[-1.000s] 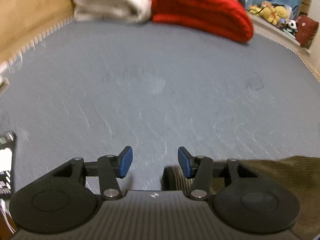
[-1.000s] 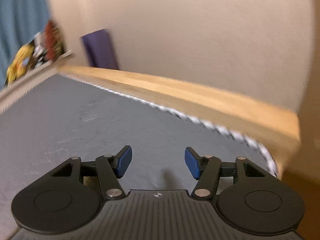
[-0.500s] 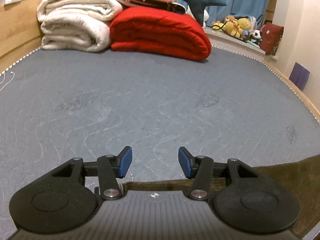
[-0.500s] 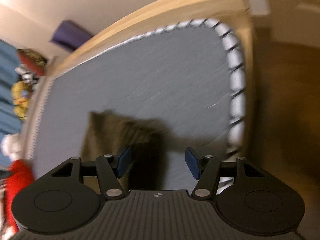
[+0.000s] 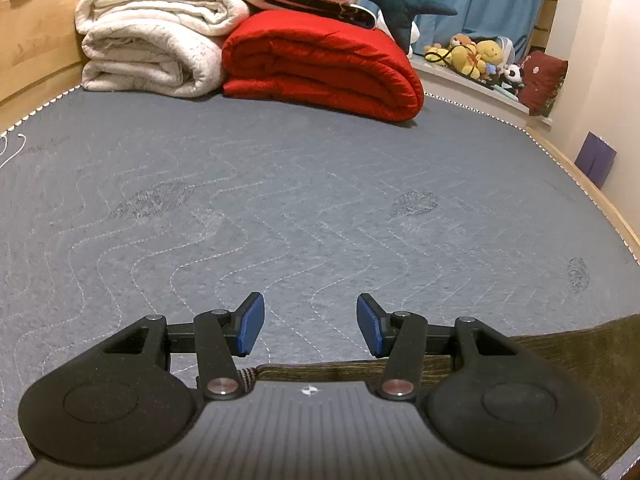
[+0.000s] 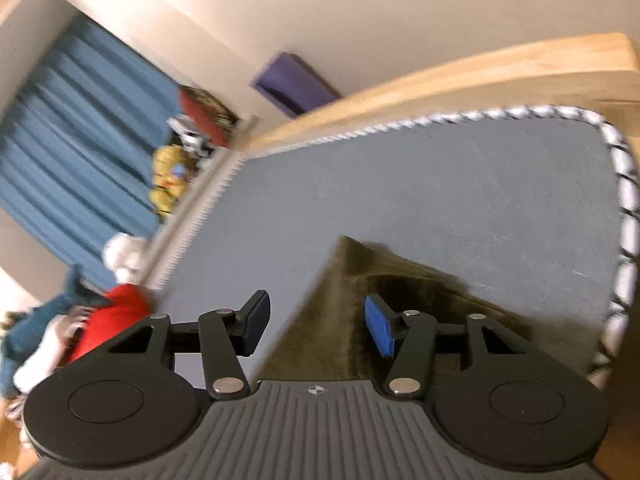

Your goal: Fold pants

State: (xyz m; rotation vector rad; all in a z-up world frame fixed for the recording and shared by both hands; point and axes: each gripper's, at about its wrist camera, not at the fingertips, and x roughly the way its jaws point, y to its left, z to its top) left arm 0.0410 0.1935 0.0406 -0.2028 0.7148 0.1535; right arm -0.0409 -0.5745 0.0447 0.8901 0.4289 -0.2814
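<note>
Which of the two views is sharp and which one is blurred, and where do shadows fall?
Left wrist view: sharp, with the stitching on the grey mattress crisp and the red quilt clear, edges bent by the fisheye. Right wrist view: tilted and motion-blurred, with the blue curtain smeared; a dark shadow lies on the olive pants near the right gripper.

Both wrist views low over mattress

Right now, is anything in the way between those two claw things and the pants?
Nothing visible. The pants lie on the mattress right under both open grippers, left and right. The folded blankets sit far off at the back.
</note>
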